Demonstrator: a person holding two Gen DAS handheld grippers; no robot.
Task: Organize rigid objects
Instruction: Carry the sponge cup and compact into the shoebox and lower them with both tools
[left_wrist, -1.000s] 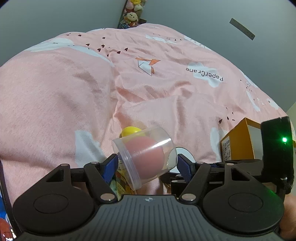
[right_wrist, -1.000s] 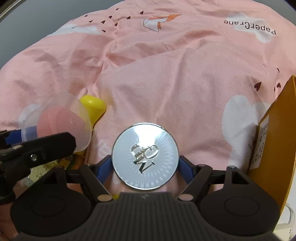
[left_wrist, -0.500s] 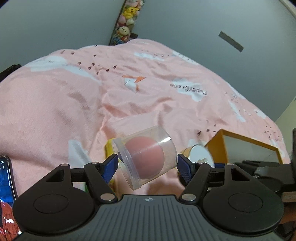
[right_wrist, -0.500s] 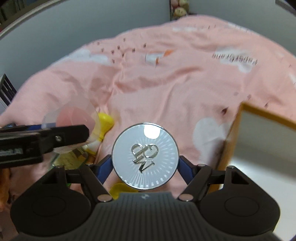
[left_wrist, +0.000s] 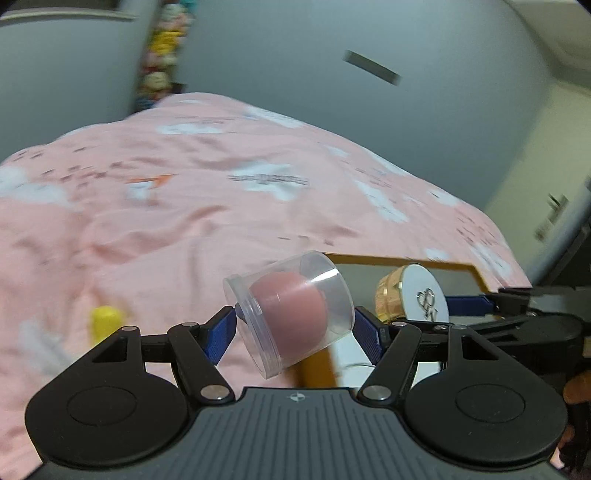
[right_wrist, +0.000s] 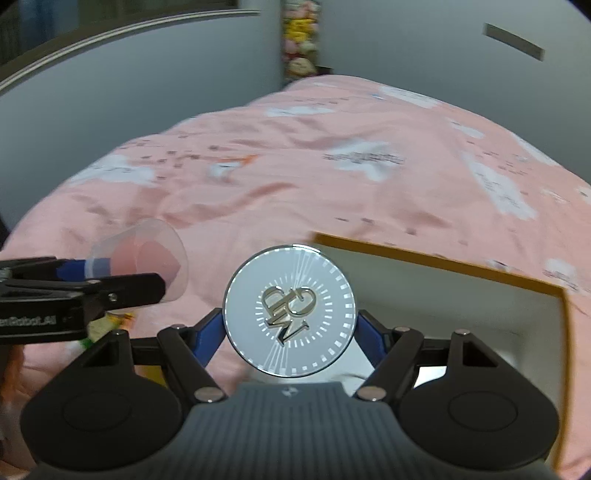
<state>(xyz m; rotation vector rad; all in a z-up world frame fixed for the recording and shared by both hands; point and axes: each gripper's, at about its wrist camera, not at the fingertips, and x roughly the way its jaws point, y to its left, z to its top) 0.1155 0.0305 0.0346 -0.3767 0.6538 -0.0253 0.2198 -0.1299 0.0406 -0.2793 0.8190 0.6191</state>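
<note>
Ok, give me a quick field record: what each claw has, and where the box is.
left claw: shut on clear case holding a pink ball, tilted
right claw: shut on round jar, silver lid facing camera
orange box: open, on pink bedding, just beyond both claws
left on bedding: yellow object

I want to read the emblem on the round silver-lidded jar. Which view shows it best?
The right wrist view: the silver-lidded jar faces the camera squarely, held in the right gripper. The left wrist view shows it small, side-on, its gold body visible.
</note>
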